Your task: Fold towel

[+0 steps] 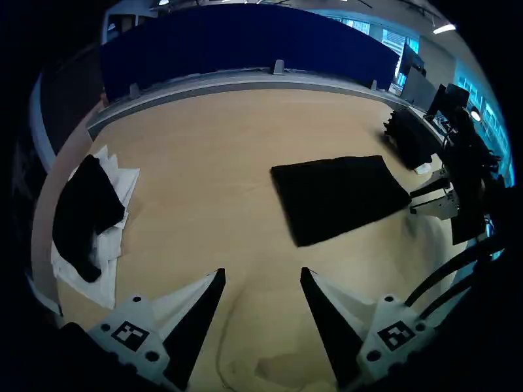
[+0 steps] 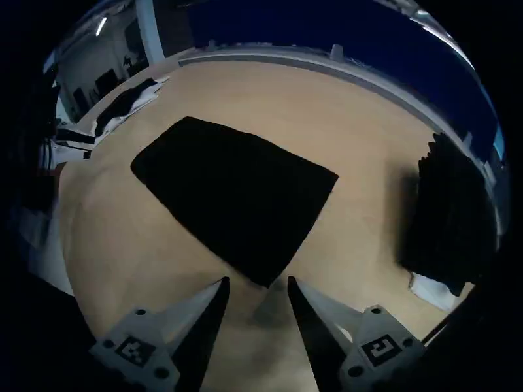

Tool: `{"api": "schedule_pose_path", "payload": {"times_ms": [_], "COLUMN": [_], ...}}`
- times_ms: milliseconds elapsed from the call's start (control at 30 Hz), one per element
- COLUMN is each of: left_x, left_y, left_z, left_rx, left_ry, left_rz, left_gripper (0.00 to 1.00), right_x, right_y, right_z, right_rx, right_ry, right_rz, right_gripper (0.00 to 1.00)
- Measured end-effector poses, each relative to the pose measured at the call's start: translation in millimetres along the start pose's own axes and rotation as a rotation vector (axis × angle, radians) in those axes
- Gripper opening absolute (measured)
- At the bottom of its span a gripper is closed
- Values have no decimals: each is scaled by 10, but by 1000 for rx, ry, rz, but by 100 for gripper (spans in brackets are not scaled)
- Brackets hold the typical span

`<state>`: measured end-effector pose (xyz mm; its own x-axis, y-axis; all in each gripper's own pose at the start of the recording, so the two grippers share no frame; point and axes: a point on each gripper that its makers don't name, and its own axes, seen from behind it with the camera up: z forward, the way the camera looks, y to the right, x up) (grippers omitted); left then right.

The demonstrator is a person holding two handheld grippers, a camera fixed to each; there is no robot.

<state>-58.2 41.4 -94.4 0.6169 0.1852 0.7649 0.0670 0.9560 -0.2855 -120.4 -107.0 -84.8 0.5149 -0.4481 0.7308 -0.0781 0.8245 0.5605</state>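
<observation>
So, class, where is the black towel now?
The black towel lies on the wooden table, right of centre in the left gripper view, between the cloth pile and the right gripper, whose open tips face its near corner.

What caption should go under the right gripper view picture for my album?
Open right gripper poised at a corner of the flat black towel on a wooden table.
</observation>
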Motion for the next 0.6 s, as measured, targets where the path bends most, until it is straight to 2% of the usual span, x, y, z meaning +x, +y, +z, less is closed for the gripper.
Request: {"api": "schedule_pose_path", "payload": {"times_ms": [200, 267, 467, 533, 600], "left_x": [-15, -24, -62, -72, -79], "left_y": [-1, -5, -14, -15, -17], "left_z": [-40, -46, -46, -37, -27], "left_rx": [-2, -2, -2, -3, -3], "left_ry": [2, 2, -4, -6, -7], "left_rz": [-1, 0, -7, -9, -10], "left_gripper": [85, 85, 85, 85, 85], "right_x": [-15, 1, 22, 26, 31], "right_y": [-11, 0, 35, 44, 54], "right_z": [26, 23, 14, 23, 34], "right_rx": [7, 4, -2, -4, -9], "right_ry": [-11, -6, -1, 0, 1], "right_rz": [-10, -8, -5, -4, -4], "right_gripper": [46, 43, 43, 32, 25]}}
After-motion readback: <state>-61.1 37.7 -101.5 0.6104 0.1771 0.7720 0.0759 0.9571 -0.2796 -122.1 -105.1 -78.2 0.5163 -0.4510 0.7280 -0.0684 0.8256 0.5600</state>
